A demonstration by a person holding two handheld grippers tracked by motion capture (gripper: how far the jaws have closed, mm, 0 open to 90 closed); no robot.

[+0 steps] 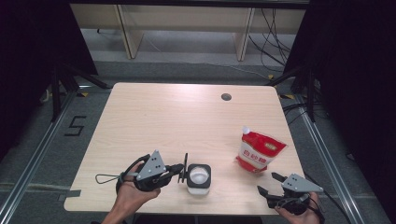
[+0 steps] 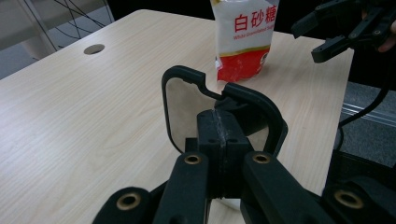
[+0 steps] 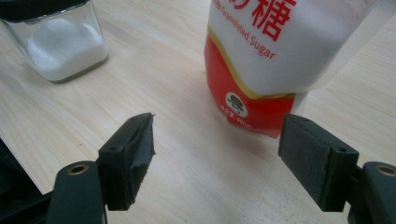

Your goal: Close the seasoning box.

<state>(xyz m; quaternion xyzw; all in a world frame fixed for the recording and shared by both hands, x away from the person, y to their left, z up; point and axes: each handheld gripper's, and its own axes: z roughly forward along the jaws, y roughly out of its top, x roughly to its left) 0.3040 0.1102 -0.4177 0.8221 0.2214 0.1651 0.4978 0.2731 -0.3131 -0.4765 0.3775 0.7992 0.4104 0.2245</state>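
A square glass jar (image 1: 199,176) with a black rim and white sugar inside stands near the table's front edge. My left gripper (image 1: 180,170) is just left of it, shut on the jar's black-framed clear lid (image 1: 185,167), which stands on edge beside the jar mouth. In the left gripper view the jaws (image 2: 219,135) pinch the lid (image 2: 187,107) at its rim. A red and white sugar bag (image 1: 259,151) stands at the right. My right gripper (image 1: 268,183) is open near the front right corner, and in its own view (image 3: 217,144) the bag (image 3: 271,56) rises just beyond the jaws.
The wooden table (image 1: 163,116) has a round cable hole (image 1: 226,97) at the back right. In the left gripper view the right gripper (image 2: 334,28) hangs beside the bag (image 2: 245,37). The jar (image 3: 60,46) appears far left in the right gripper view.
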